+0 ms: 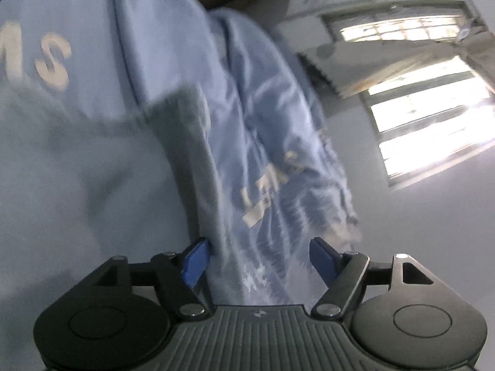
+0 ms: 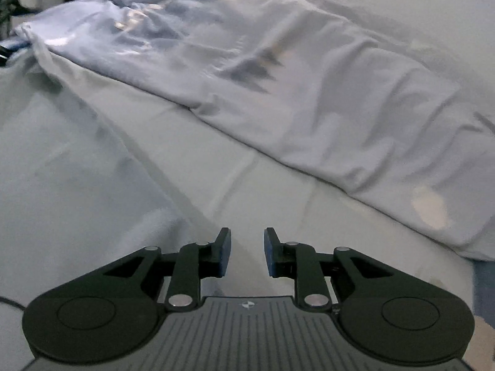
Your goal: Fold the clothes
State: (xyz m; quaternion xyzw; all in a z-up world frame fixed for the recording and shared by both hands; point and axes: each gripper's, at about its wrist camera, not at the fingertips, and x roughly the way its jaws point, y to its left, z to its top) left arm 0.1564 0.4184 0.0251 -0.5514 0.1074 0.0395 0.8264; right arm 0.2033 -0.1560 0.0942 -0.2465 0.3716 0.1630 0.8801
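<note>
Light blue garment (image 1: 173,99) with pale block lettering is filling most of the left wrist view, bunched into long lengthwise folds and creases; one letter group is showing on the flat panel at left, another on the rumpled fold in the middle. A fold is passing between the blue pads. In the right wrist view, pale blue-white cloth (image 2: 278,71) is lying crumpled on a flat surface, its edge running diagonally from upper left to lower right.

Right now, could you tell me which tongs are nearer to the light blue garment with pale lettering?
Left. The left tongs stand open with a fold of the light blue garment between their pads. The right tongs hang open over pale cloth, gripping nothing.
</note>
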